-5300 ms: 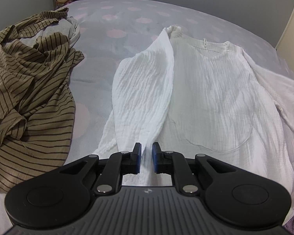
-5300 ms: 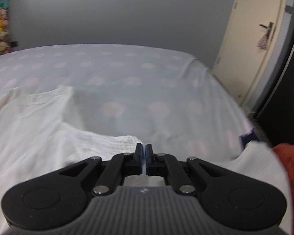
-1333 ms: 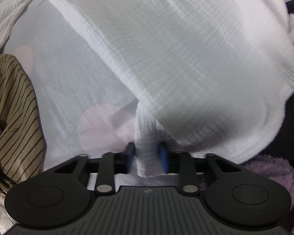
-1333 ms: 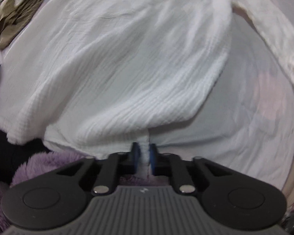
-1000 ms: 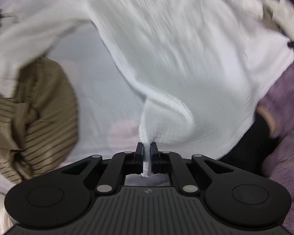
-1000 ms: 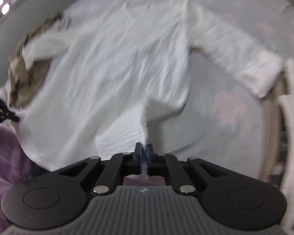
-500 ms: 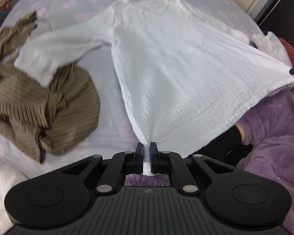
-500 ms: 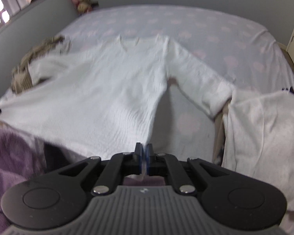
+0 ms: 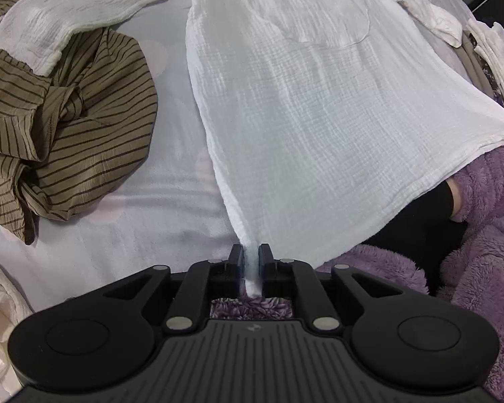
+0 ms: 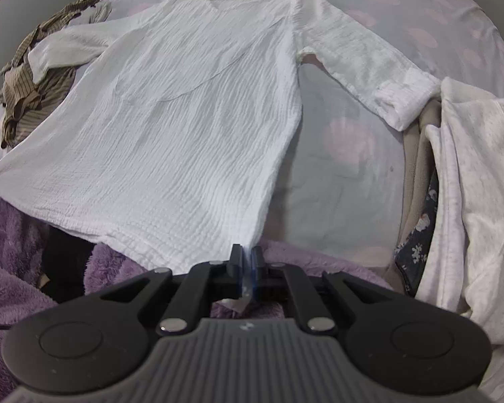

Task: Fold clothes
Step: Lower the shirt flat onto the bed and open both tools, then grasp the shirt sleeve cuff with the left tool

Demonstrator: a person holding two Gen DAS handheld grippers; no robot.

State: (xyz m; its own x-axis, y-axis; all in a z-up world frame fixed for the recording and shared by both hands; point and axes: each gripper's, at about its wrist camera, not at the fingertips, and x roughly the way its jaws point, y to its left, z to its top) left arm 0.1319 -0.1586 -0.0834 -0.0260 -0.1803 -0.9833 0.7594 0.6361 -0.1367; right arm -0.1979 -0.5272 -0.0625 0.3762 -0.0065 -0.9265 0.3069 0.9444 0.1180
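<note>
Two tongs grip the bottom hem of a white crinkled shirt (image 9: 319, 100) spread face up across a bed (image 9: 171, 174) covered in a pale sheet with pink dots. In the left wrist view, the left tongs (image 9: 251, 262) hold one hem corner at the lower centre of the frame; the blue pads (image 9: 240, 265) press the bunched cloth from both sides while the jaws are beginning to open. In the right wrist view, the right tongs (image 10: 247, 270) pinch the other hem corner at the lower centre, a small tail of cloth showing behind the pads, and these jaws too are starting to open. The shirt fills the middle of both frames, its neckline toward the top and the hem hanging just past the near edge of the bed. One sleeve lies over a crumpled brown striped garment (image 9: 67, 110) at the left of the left wrist view; the other sleeve (image 10: 369, 57) reaches toward the right of the right wrist view, its cuff beside a pale grey garment (image 10: 480, 184). Purple fleece (image 9: 487, 235), worn by the person, shows along the lower right.
</note>
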